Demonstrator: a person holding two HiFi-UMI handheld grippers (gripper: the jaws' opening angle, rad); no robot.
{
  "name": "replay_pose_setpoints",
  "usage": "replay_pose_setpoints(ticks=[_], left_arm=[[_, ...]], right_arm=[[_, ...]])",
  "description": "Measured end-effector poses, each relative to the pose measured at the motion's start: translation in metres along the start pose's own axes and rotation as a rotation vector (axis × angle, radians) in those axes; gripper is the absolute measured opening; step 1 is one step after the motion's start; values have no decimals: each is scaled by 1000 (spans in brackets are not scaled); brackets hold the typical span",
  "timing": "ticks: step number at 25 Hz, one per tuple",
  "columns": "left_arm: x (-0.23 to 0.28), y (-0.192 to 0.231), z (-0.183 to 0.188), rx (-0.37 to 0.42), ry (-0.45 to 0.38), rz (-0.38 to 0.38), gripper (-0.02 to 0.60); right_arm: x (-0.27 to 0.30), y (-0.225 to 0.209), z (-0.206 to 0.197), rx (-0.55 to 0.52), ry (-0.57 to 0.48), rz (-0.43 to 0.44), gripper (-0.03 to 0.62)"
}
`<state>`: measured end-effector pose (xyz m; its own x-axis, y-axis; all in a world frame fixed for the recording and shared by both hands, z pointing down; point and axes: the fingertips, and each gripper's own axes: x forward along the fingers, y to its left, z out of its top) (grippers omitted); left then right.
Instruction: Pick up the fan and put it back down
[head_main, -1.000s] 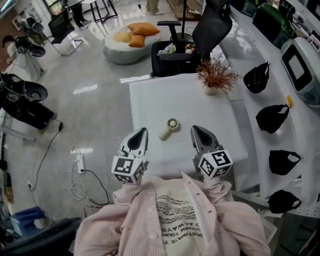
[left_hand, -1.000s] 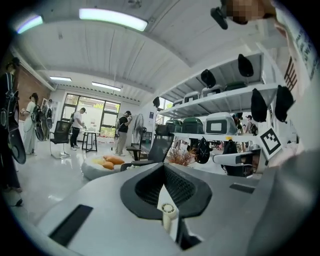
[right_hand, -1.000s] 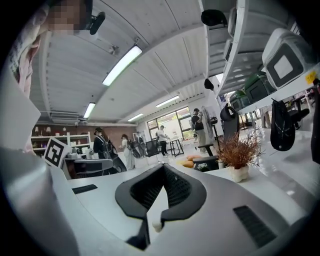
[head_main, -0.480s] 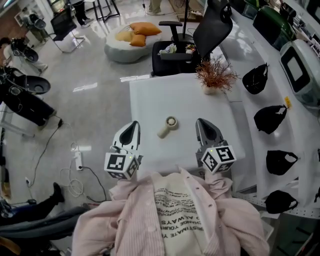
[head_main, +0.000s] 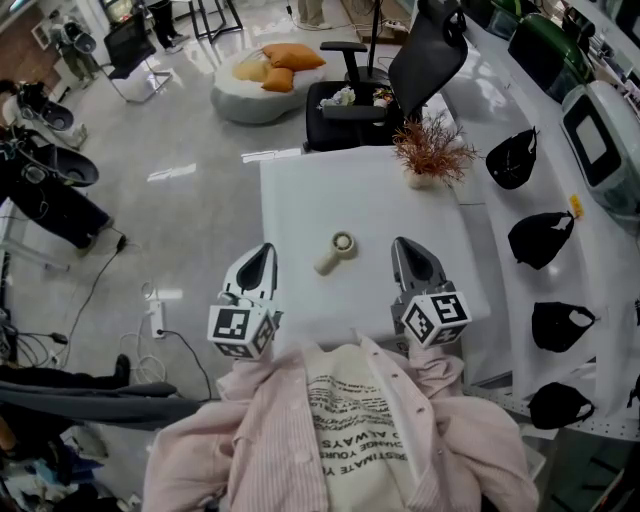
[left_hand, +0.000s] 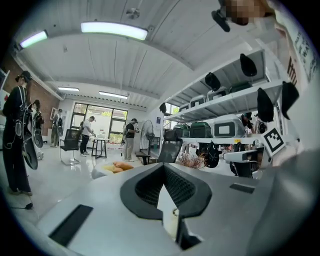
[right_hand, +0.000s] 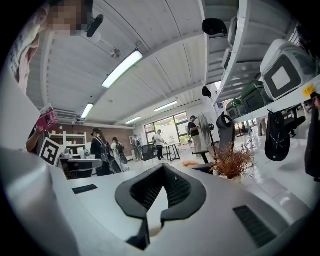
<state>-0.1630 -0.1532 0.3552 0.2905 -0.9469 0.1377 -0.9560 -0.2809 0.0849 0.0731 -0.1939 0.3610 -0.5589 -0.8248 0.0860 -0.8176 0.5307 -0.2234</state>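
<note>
Left gripper (head_main: 262, 256) has its jaws closed together and empty, and so does the right gripper (head_main: 406, 252). Both hang over the near edge of the white table (head_main: 300, 195). The handheld fan (head_main: 336, 252) lies flat on the table between them, at 3 o'clock from the left tips and 9 o'clock from the right. Its long axis runs 1 to 7 o'clock, round head at the far end, handle angled toward the left gripper. Neither gripper is clearly nearer, and both must open first.

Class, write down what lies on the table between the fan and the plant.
Nothing: the head view shows only bare table between fan and plant.
</note>
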Motion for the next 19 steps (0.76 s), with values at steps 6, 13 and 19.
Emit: replay_pose_setpoints(ticks=[6, 13, 19], left_arm=[[-1, 0, -1, 1, 9, 1, 2], [0, -4, -4, 4, 23, -10, 2], [1, -7, -10, -1, 33, -13, 2]], right_arm=[[0, 2, -3, 5, 7, -5, -2], [-3, -1, -6, 4, 1, -10, -2], [-7, -5, -10, 7, 15, -29, -2]])
